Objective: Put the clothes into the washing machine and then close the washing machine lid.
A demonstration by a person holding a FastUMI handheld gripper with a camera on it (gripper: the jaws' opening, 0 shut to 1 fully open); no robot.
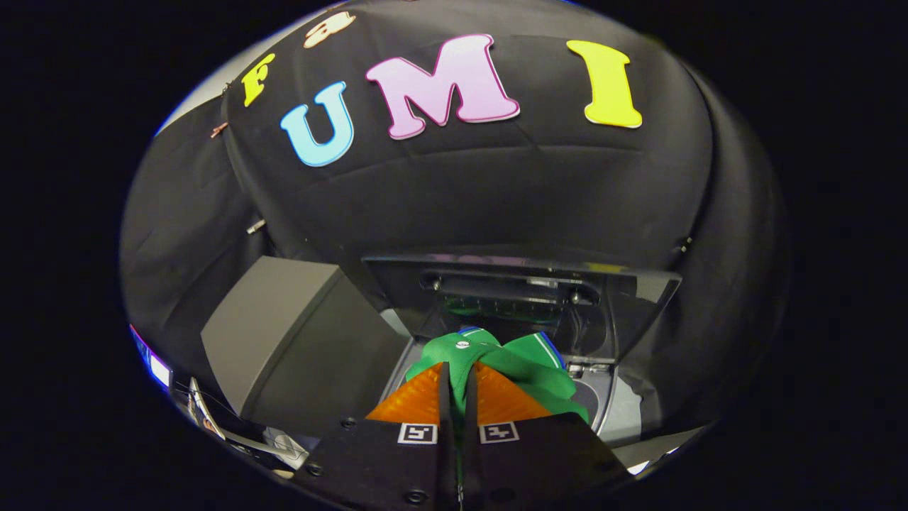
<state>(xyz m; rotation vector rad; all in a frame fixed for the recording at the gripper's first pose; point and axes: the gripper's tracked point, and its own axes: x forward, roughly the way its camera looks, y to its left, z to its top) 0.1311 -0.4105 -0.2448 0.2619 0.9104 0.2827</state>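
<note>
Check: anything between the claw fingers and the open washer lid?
Gripper view: green garment, pinched in the claw, bunches above the washer opening; beyond it stands the raised lid.

The washing machine [617,411] carries the load, its pale top showing around the round opening; its lid [525,298] stands raised at the back edge; a green garment [528,369] hangs over the opening, pinched between the closed orange fingers of the gripper [457,387].
</note>
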